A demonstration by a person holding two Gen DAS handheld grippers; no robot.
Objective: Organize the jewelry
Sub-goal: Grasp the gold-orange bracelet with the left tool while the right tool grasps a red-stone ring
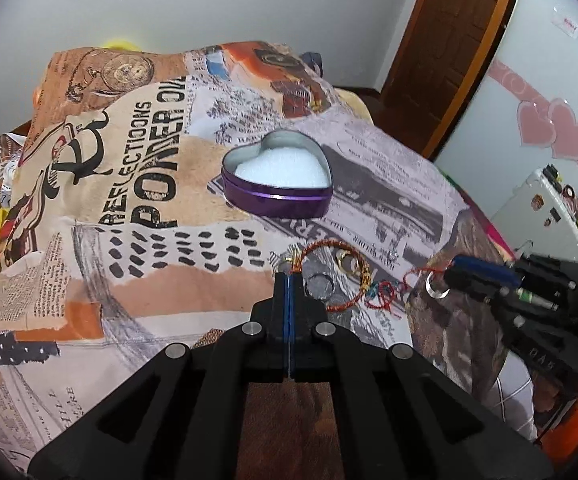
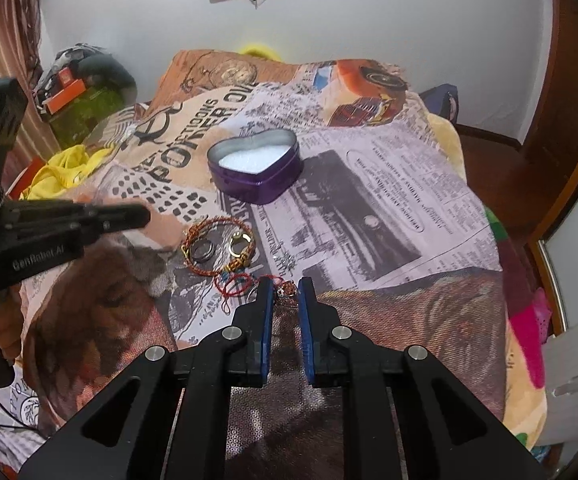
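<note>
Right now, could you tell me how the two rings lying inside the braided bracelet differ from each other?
The dark ring is a plain grey metal band, while the gold ring is shiny yellow with a small setting on top. The dark ring sits toward the left of the braided bracelet; the gold ring lies to the right, near its knotted part. Both rest flat on the printed blanket, within the bracelet's loop.

Left claw [image 1: 289, 276] closed; right claw [image 2: 286, 286] parted.

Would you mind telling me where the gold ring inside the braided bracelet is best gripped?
Grip the gold ring across its band, descending from above with open tongs. It lies flat on the blanket, ringed by the braided bracelet and beside the dark ring, so a sideways approach would likely snag those.
</note>
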